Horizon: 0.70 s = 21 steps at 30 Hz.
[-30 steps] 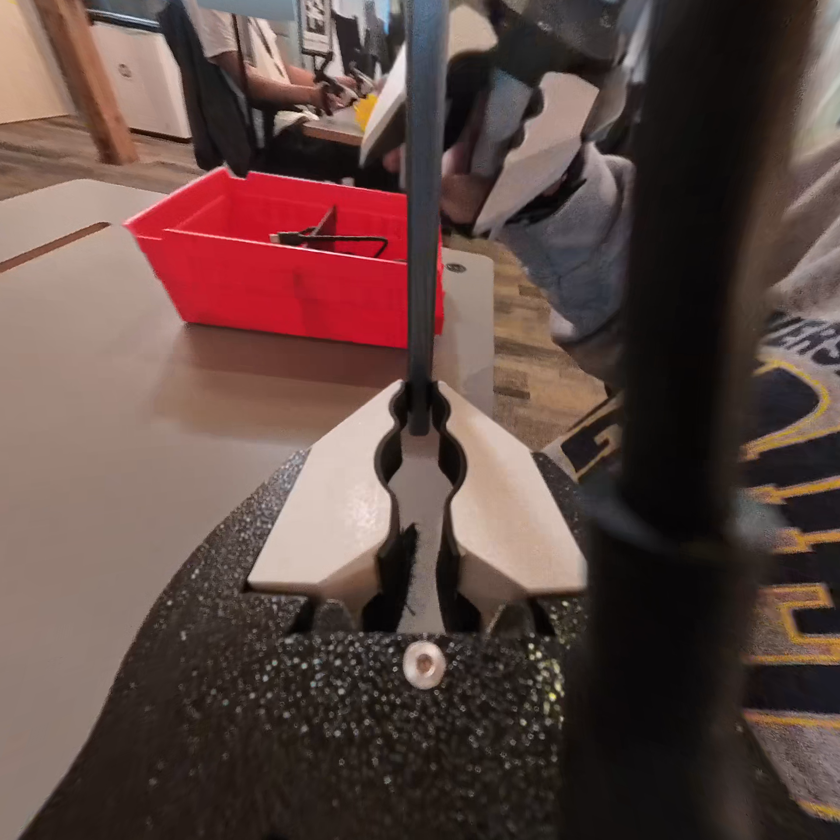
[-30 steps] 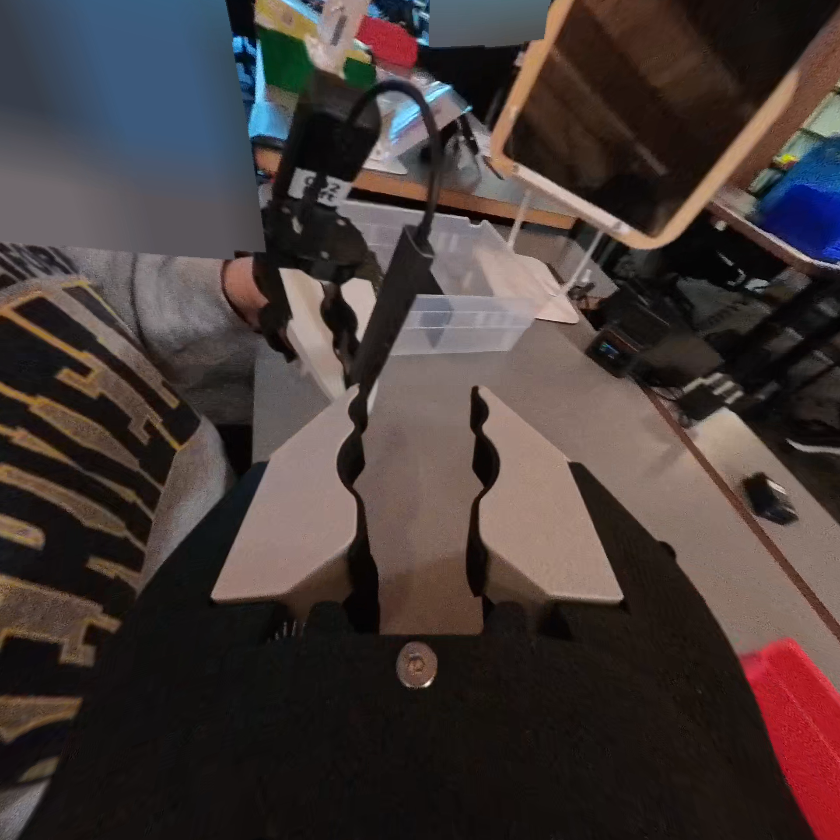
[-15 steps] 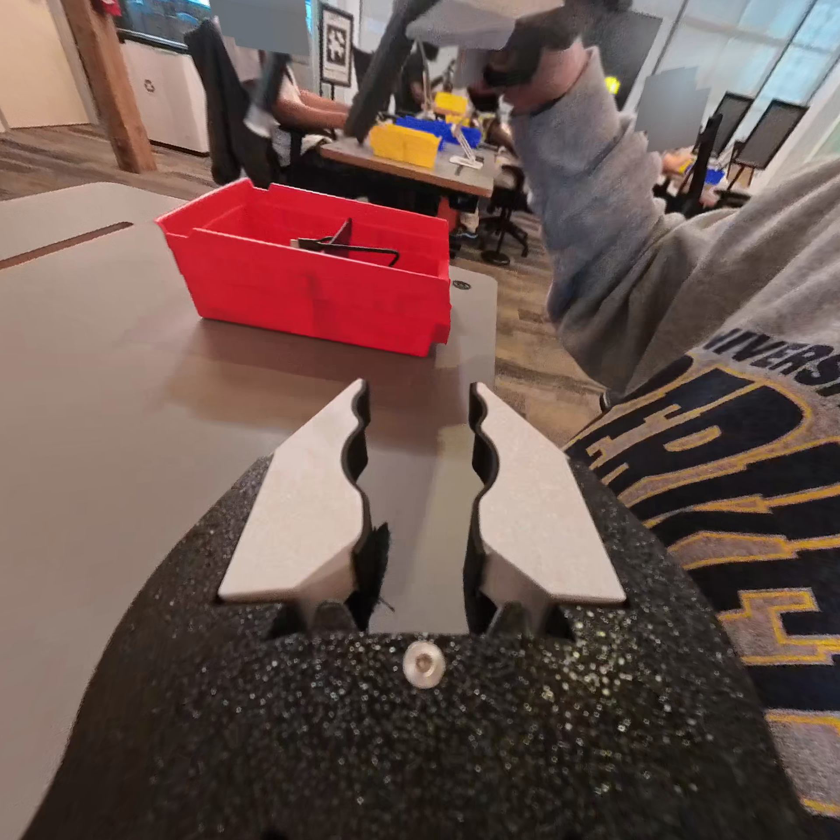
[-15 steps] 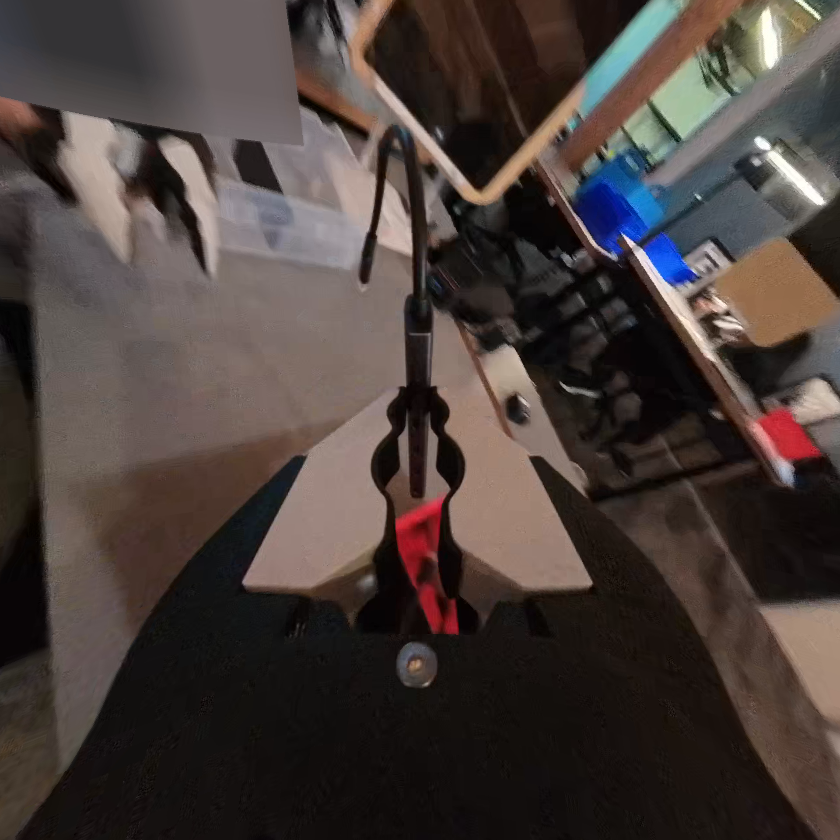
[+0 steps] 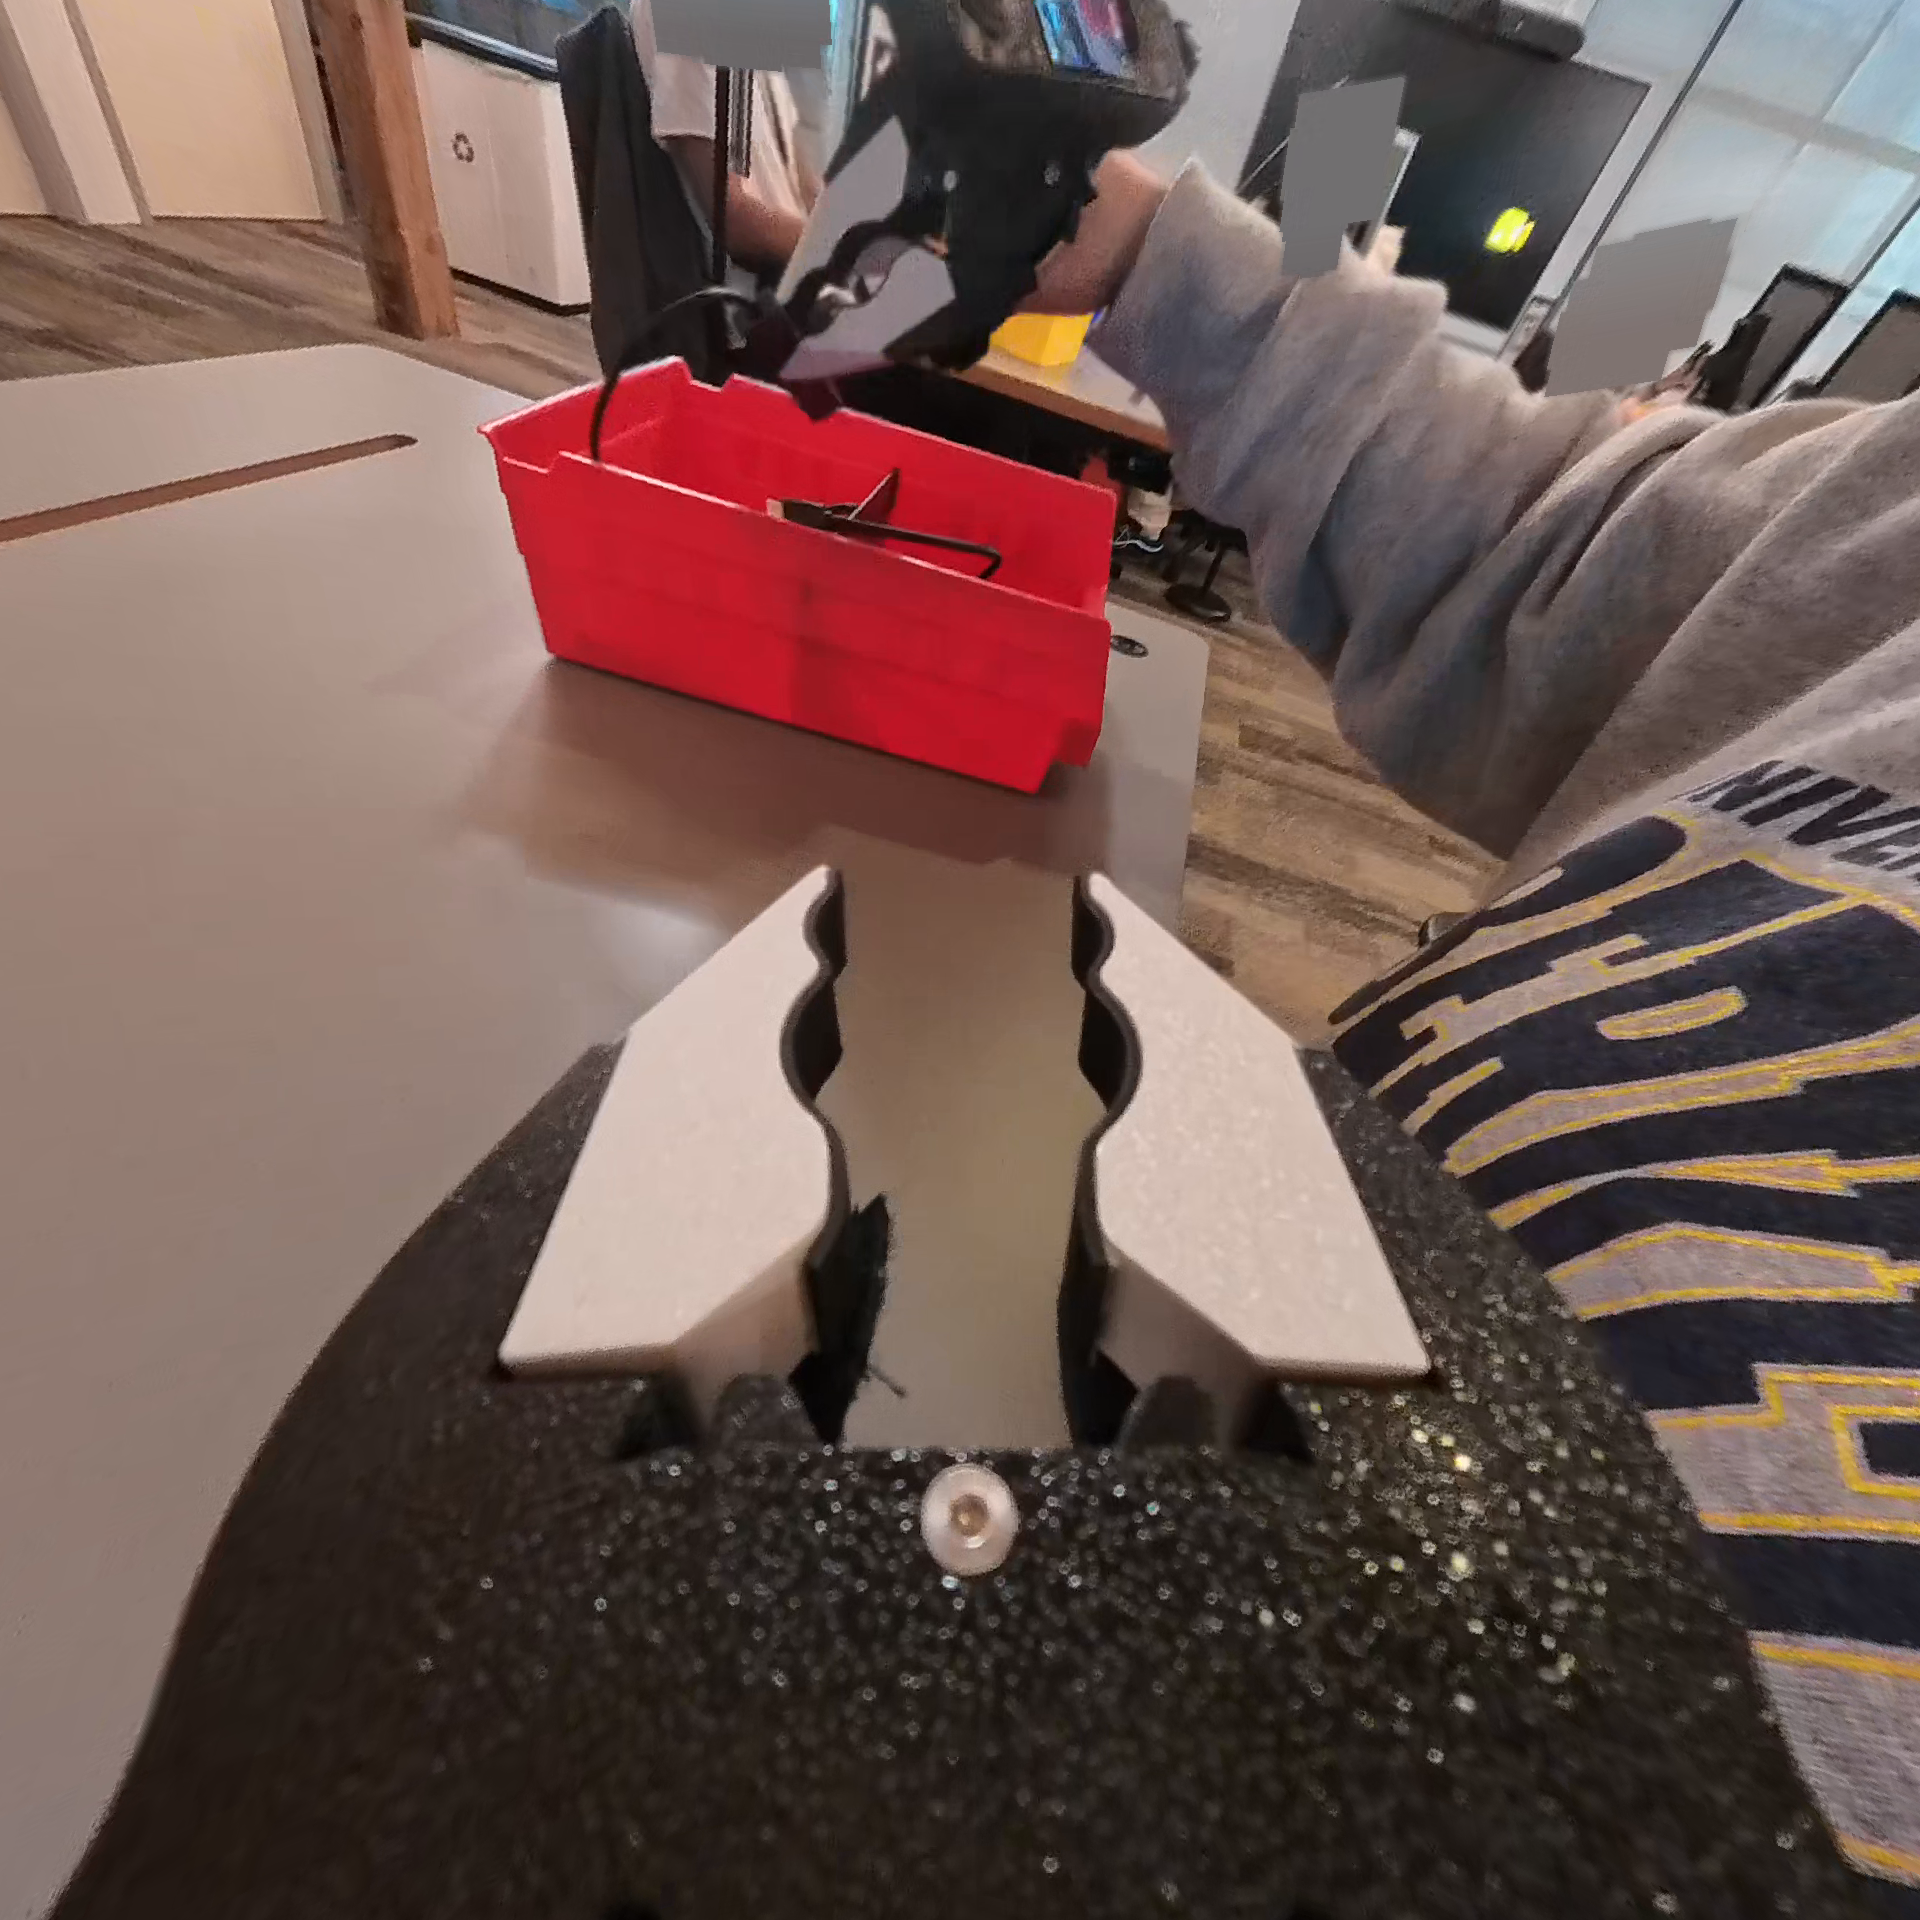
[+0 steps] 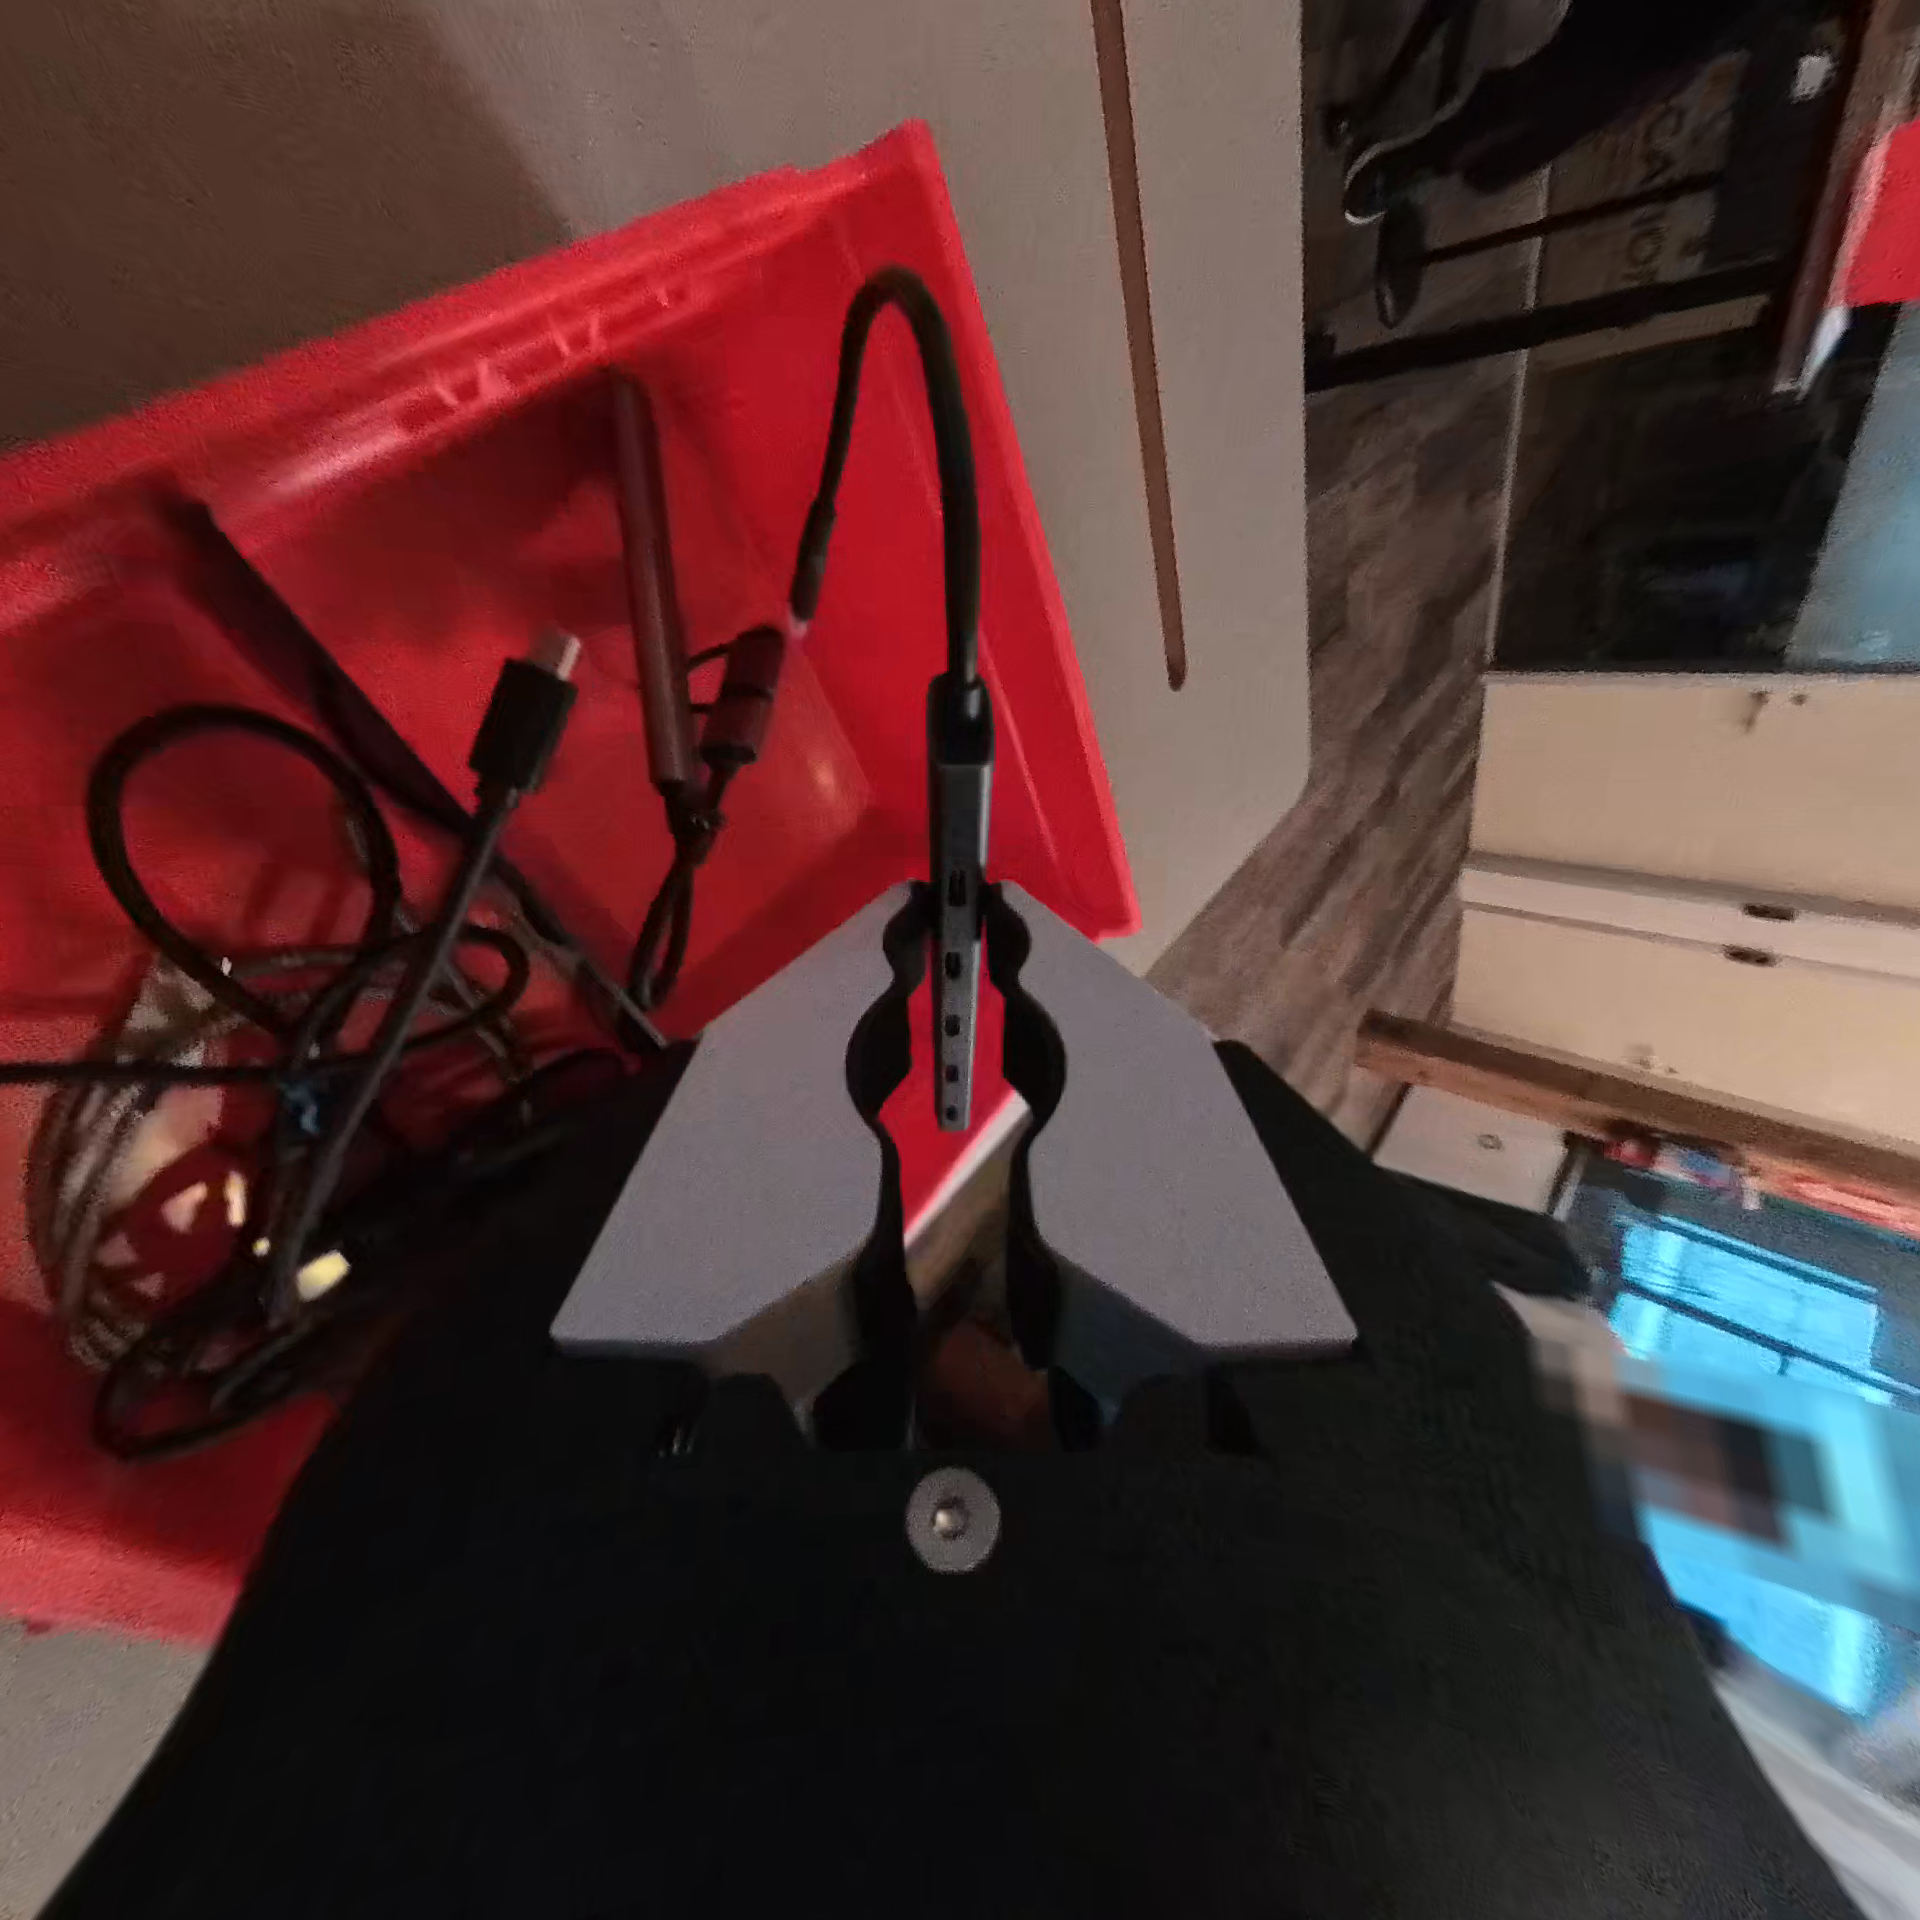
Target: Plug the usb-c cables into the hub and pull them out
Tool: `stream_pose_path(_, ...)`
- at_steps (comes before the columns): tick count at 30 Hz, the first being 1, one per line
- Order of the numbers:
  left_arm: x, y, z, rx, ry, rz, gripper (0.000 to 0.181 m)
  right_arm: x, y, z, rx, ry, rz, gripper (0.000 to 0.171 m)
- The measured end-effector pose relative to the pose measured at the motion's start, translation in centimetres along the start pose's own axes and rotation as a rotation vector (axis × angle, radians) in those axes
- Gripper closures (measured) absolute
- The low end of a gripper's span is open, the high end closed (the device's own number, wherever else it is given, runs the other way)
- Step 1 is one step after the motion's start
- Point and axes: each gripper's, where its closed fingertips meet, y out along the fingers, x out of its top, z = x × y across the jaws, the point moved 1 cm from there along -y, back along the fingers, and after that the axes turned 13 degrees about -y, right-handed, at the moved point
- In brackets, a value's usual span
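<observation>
Left wrist view. Left tool (image 5: pixel 956 935) hovers low over the grey bench (image 5: pixel 260 831), jaws wide apart, nothing between them. Red bin (image 5: pixel 821 644) sits at 12 o'clock, well apart from the tool, near the bench's far edge. Inside it a dark cable (image 5: pixel 914 535) shows above the wall. Right tool (image 5: pixel 873 301) hangs above the bin's far rim at 12 o'clock; a thin black lead loops from it down to the rim. Grey sleeve (image 5: pixel 1403 468) runs in from 2 o'clock. Sweatshirt (image 5: pixel 1662 1143) with navy and gold lettering fills 3 o'clock; lettering cut off by the frame. A white cabinet at 11 o'clock carries a small recycling mark.

Right wrist view. Right tool (image 6: pixel 954 904) is closed on a slim grey hub (image 6: pixel 956 966), held edge-on at the fingertips, a row of small ports facing the camera. The hub's short black pigtail (image 6: pixel 935 416) arches up from its far end and curls back toward 11 o'clock, its plug hanging free. The red bin (image 6: pixel 987 468) lies beneath, from 9 to 12 o'clock. In it: a loose black usb-c cable (image 6: pixel 520 727) at 10 o'clock, plug pointing up; a tangle of further cables at 9 o'clock; a second dark hub-like bar (image 6: pixel 649 582) at 11 o'clock. Labels too blurred to make out.
</observation>
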Motion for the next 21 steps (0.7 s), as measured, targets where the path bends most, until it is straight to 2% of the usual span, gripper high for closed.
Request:
stream_pose_path(2, 0.0, -0.4, 0.2, 0.032, 0.017, 0.007, 0.137, 0.1, 0.6, -0.2, -0.016, 0.094, -0.031, 0.138)
stream_pose_path(4, 0.3, -1.2, 0.4, 0.082, 0.047, -0.004, 0.137, 0.1, -0.2, -1.1, -0.083, 0.188, -0.075, 0.127)
stream_pose_path(8, 1.7, -3.9, 1.8, 0.246, 0.099, -0.055, 0.137, -0.8, -3.4, -2.1, -0.178, 0.429, -0.182, 0.122)
stream_pose_path(11, 3.0, -7.0, 3.9, 0.44, 0.11, -0.114, 0.134, -3.7, -5.2, -0.7, -0.191, 0.598, -0.171, 0.115)
stream_pose_path(14, 3.0, -10.0, 6.7, 0.642, 0.075, -0.131, 0.131, -8.2, -5.1, 2.6, -0.14, 0.739, -0.075, 0.103)
stream_pose_path(17, 1.1, -10.3, 8.7, 0.684, -0.081, -0.08, 0.132, -12.0, -3.8, 6.7, -0.01, 0.9, 0.018, 0.084)
stream_pose_path(19, -0.3, -10.0, 9.8, 0.71, -0.164, -0.033, 0.132, -13.1, -3.2, 8.8, 0.086, 0.969, 0.041, 0.081)
stream_pose_path(21, -0.2, -9.7, 10.1, 0.738, -0.158, -0.033, 0.133, -13.8, -2.8, 10.2, 0.139, 0.98, 0.068, 0.087)
